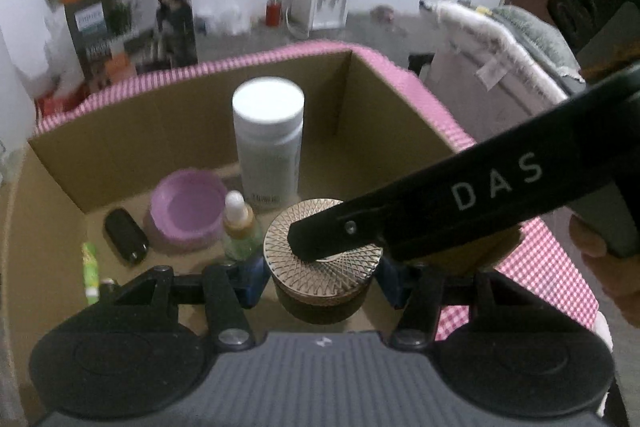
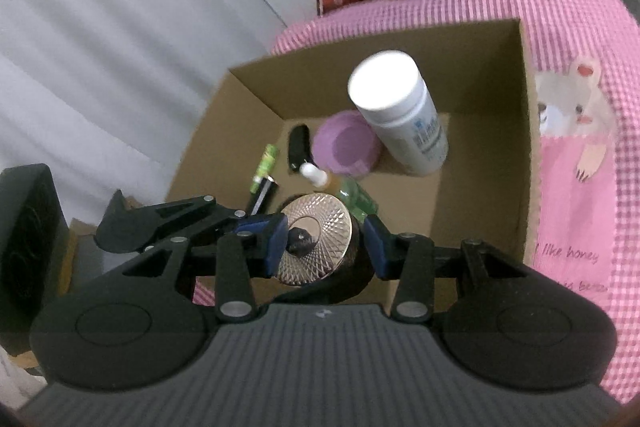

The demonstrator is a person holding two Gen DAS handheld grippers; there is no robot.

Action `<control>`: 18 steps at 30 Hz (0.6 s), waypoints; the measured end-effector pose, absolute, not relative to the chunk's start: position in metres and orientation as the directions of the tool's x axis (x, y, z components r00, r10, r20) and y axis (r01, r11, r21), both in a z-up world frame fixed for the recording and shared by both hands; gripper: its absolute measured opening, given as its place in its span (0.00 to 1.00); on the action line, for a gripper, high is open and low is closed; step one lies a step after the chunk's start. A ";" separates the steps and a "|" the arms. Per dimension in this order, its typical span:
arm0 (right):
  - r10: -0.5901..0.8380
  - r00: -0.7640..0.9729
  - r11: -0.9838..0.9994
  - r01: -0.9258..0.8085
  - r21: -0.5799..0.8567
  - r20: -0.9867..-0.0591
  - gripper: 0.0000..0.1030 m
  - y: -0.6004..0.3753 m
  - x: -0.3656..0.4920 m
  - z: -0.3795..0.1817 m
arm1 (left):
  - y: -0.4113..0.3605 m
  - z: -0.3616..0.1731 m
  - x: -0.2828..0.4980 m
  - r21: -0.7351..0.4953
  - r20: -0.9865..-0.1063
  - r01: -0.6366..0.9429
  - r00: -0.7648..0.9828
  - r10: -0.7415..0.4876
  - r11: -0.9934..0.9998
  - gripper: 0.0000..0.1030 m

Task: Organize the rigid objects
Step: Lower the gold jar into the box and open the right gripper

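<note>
Over the box: both grippers meet at one jar.
Jar [image 1: 322, 263]: dark, gold patterned lid.
Left gripper [image 1: 320, 281]: clamped on jar.
Right gripper [image 2: 324, 241]: clamped on jar.
Box [image 1: 132, 131]: holds white bottle [image 1: 268, 143], pink bowl [image 1: 186, 209].

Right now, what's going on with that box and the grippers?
A person is packing small items into a cardboard box. The left gripper is clamped on a gold-lidded jar inside it, and the right gripper brackets the same jar, though its contact is unclear. A white bottle, a purple bowl and a dropper bottle already sit inside.
</note>
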State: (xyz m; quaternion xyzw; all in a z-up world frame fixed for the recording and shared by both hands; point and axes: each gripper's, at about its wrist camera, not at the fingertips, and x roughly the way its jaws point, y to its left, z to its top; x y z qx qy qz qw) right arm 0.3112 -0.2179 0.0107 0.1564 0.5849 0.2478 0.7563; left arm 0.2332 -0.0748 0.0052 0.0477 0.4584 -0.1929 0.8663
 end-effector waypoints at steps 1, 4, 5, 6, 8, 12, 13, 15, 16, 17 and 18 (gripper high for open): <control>0.556 0.176 0.829 -0.191 0.526 -0.812 0.40 -0.219 0.311 0.007 | -0.075 0.002 0.236 -0.101 -0.822 0.376 0.490 -0.289 0.921 0.55; 0.544 0.132 0.834 -0.190 0.517 -0.829 0.41 -0.214 0.314 -0.005 | -0.078 -0.007 0.242 -0.121 -0.849 0.358 0.446 -0.283 0.926 0.55; 0.539 0.117 0.836 -0.190 0.514 -0.834 0.41 -0.213 0.316 -0.009 | -0.077 -0.010 0.244 -0.130 -0.858 0.350 0.429 -0.282 0.928 0.55; 0.535 0.104 0.838 -0.189 0.511 -0.839 0.41 -0.212 0.318 -0.012 | -0.076 -0.012 0.247 -0.150 -0.863 0.340 0.413 -0.290 0.928 0.55; 0.525 0.080 0.843 -0.189 0.504 -0.848 0.41 -0.209 0.324 -0.019 | -0.072 -0.015 0.253 -0.197 -0.872 0.323 0.374 -0.316 0.926 0.55; 0.515 0.043 0.845 -0.194 0.499 -0.856 0.41 -0.206 0.329 -0.027 | -0.068 -0.018 0.256 -0.237 -0.883 0.303 0.329 -0.335 0.923 0.55; 0.514 0.035 0.844 -0.196 0.499 -0.857 0.41 -0.206 0.329 -0.028 | -0.068 -0.018 0.256 -0.242 -0.886 0.298 0.320 -0.336 0.923 0.55; 0.512 0.020 0.844 -0.198 0.498 -0.859 0.41 -0.203 0.331 -0.030 | -0.068 -0.018 0.258 -0.250 -0.890 0.288 0.308 -0.337 0.924 0.55; 0.510 0.014 0.845 -0.198 0.498 -0.860 0.41 -0.201 0.332 -0.033 | -0.067 -0.019 0.259 -0.248 -0.892 0.285 0.306 -0.333 0.926 0.55; 0.510 0.010 0.844 -0.198 0.498 -0.860 0.41 -0.200 0.334 -0.034 | -0.066 -0.019 0.259 -0.248 -0.893 0.283 0.304 -0.332 0.926 0.55; 0.510 0.008 0.844 -0.198 0.498 -0.860 0.41 -0.199 0.334 -0.035 | -0.066 -0.019 0.262 -0.252 -0.894 0.278 0.300 -0.333 0.927 0.55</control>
